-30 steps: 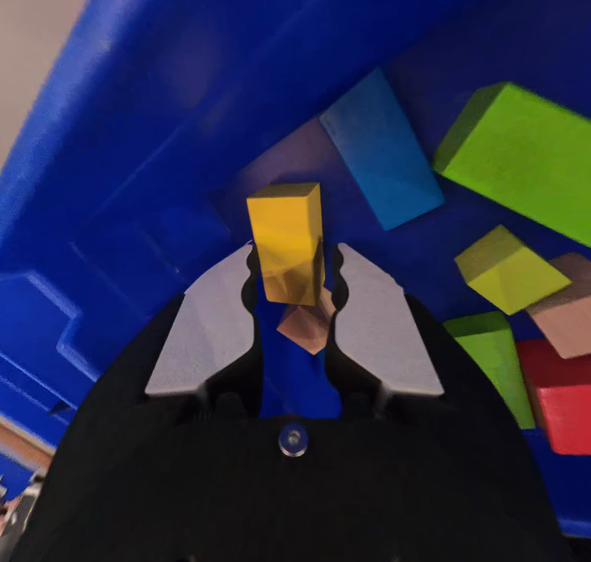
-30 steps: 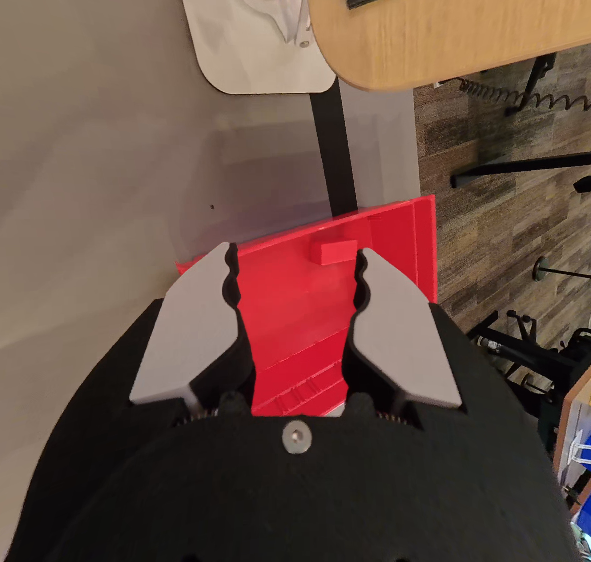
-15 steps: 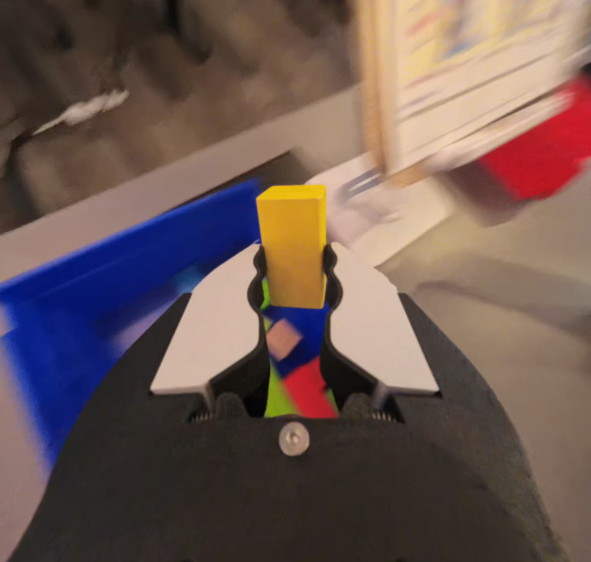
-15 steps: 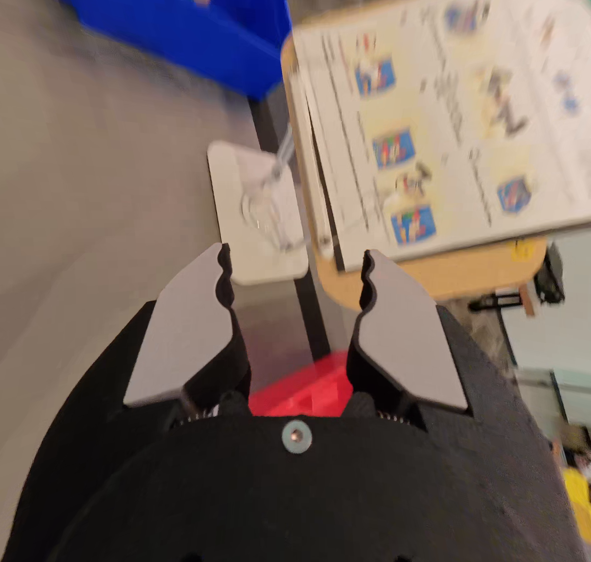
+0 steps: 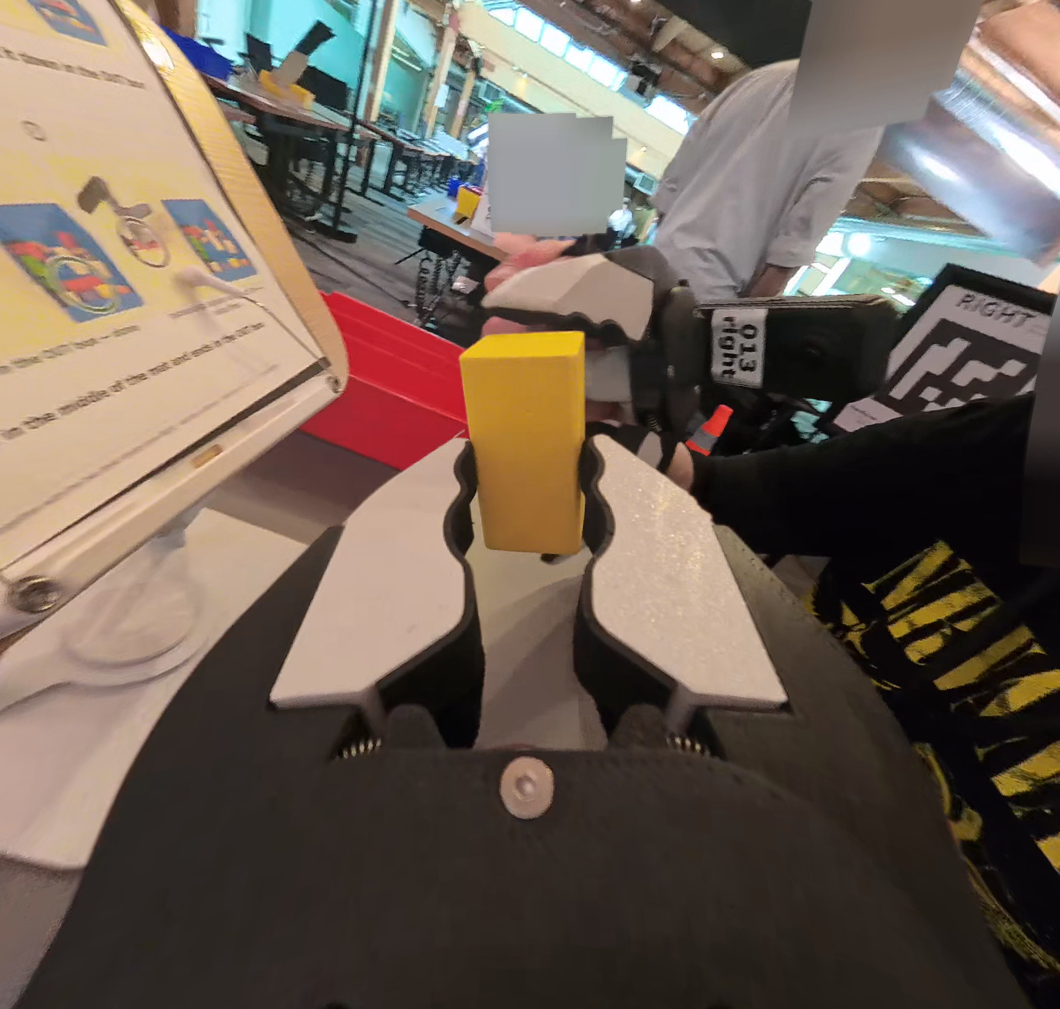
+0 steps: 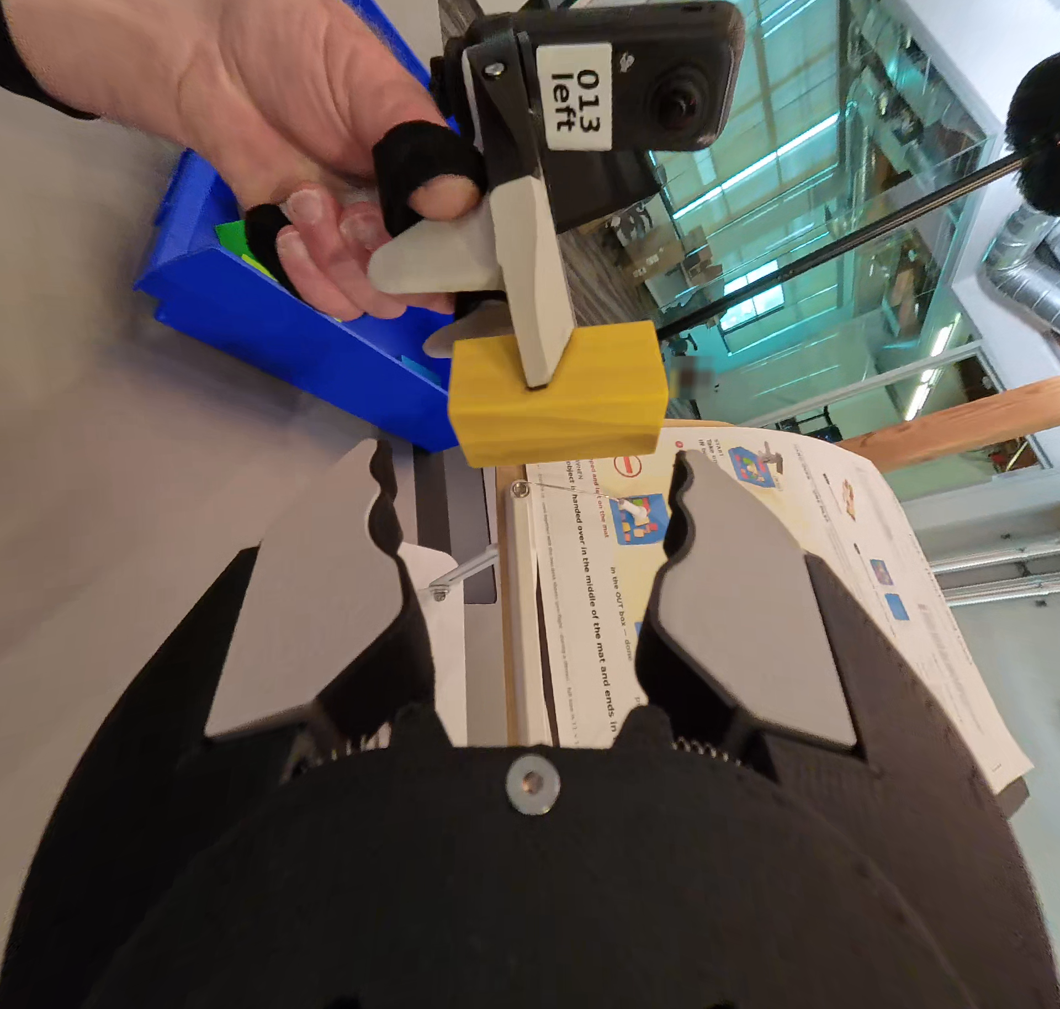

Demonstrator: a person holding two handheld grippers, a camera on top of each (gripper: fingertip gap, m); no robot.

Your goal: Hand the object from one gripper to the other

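Behind grippers, blue bin holds blocks; left gripper clamps yellow block; right gripper wide open.

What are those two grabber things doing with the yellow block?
A person holds a grabber in each hand and is passing the yellow block from one to the other. The left gripper pinches the block between both pads, up in the air. The right gripper is wide open with nothing in it, close to the block but not touching it. Behind them is a blue bin with more blocks inside.

Lettered sheet, camera sticker (numbered)
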